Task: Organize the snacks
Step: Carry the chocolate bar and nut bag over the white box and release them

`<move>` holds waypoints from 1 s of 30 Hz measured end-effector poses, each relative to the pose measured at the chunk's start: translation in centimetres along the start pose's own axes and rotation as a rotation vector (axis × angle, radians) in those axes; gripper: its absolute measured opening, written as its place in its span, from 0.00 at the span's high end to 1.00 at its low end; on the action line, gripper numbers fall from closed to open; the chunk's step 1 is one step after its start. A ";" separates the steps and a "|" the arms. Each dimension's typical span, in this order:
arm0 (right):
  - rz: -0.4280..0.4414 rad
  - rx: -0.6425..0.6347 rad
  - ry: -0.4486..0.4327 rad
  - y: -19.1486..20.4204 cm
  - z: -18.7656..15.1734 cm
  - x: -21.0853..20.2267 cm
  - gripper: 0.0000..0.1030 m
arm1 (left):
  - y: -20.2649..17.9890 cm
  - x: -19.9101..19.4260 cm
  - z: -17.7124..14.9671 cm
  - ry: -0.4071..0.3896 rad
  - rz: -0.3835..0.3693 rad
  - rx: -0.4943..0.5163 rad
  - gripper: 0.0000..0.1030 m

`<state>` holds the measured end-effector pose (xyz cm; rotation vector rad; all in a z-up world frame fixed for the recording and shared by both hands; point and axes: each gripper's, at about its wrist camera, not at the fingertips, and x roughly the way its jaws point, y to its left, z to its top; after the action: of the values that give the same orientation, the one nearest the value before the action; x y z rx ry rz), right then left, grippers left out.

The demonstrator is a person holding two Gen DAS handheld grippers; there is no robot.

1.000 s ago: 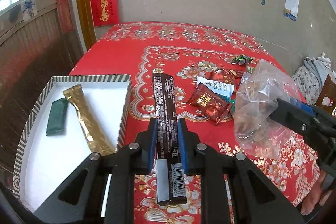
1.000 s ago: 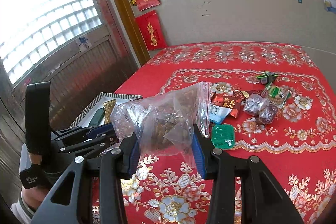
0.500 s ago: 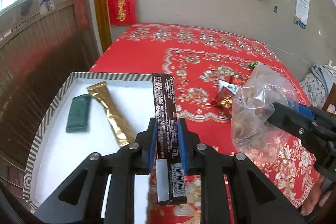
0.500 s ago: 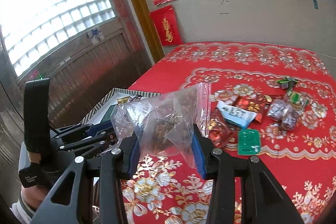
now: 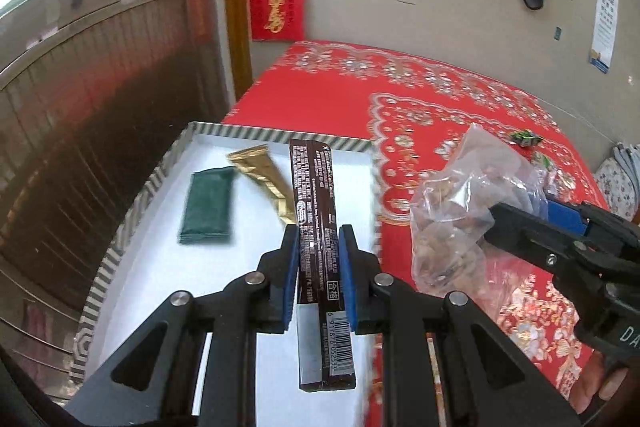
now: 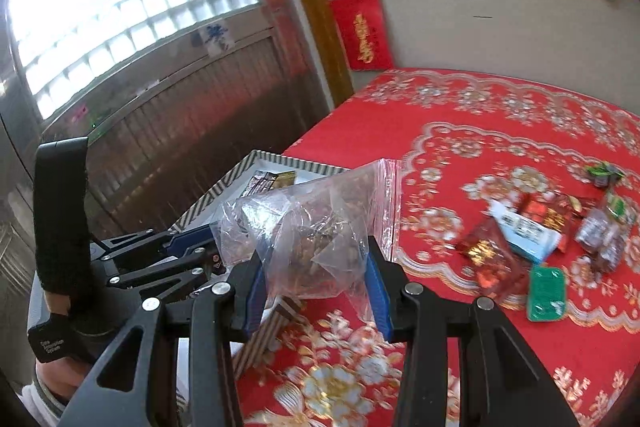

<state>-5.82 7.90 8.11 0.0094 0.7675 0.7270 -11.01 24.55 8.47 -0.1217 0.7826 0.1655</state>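
My left gripper (image 5: 319, 259) is closed tight on the dark snack bar (image 5: 320, 247), held at its middle above the white striped box (image 5: 132, 211). The bar looks light and stiff, so this hold is good. My right gripper (image 6: 316, 287) pinches the clear bag (image 6: 308, 227), soft and slippery, near the box's right edge.

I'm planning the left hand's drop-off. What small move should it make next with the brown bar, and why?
Probably lower the left tongs and release. They grip the long dark-brown wrapped snack bar above the white floor of the striped-rim box, where a gold stick packet and green packet already lie.
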 end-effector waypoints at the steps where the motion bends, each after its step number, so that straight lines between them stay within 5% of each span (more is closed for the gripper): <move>1: 0.006 -0.004 0.004 0.2 0.1 0.3 0.58 | 0.5 0.0 -0.1 0.002 0.010 -0.003 0.79; 16: 0.043 -0.085 0.116 3.9 1.3 7.3 0.58 | 6.1 3.4 -0.6 0.091 0.104 -0.066 0.79; 30: 0.033 -0.105 0.196 4.3 1.1 11.5 0.54 | 7.3 5.7 -0.9 0.161 0.148 -0.078 0.76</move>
<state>-1.98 18.37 2.79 -0.1461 0.9165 0.8072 -9.08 32.16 3.50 -0.1520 0.9468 0.3291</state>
